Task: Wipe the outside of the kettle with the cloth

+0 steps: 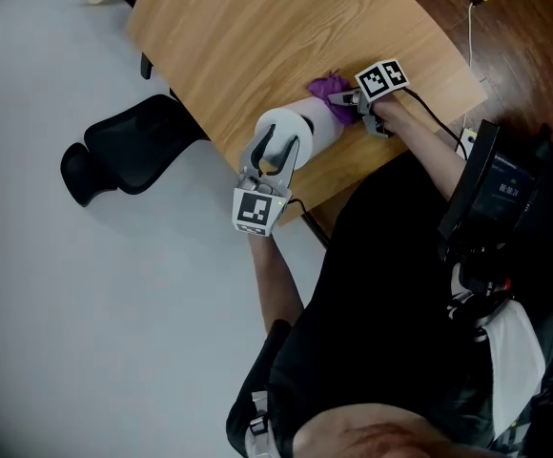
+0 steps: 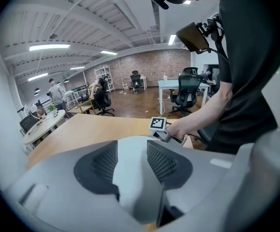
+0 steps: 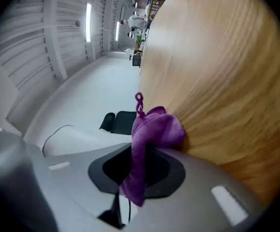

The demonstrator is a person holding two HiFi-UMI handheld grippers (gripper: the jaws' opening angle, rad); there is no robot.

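Wooden table is standing on a pale grey floor, with a black office chair off its left edge in the head view. The white kettle is sitting near the table's lower edge, at frame centre.

I am holding the left gripper on the kettle from below. Only the left gripper view is showing the contact: a white part of the kettle is filling the narrow gap between both pads. That view is also showing a brick-walled office with desks behind.

I am holding the right gripper at the kettle's upper-right end. Its own view is showing the purple cloth pinched between the jaws, with the bunched end showing against the wood grain.
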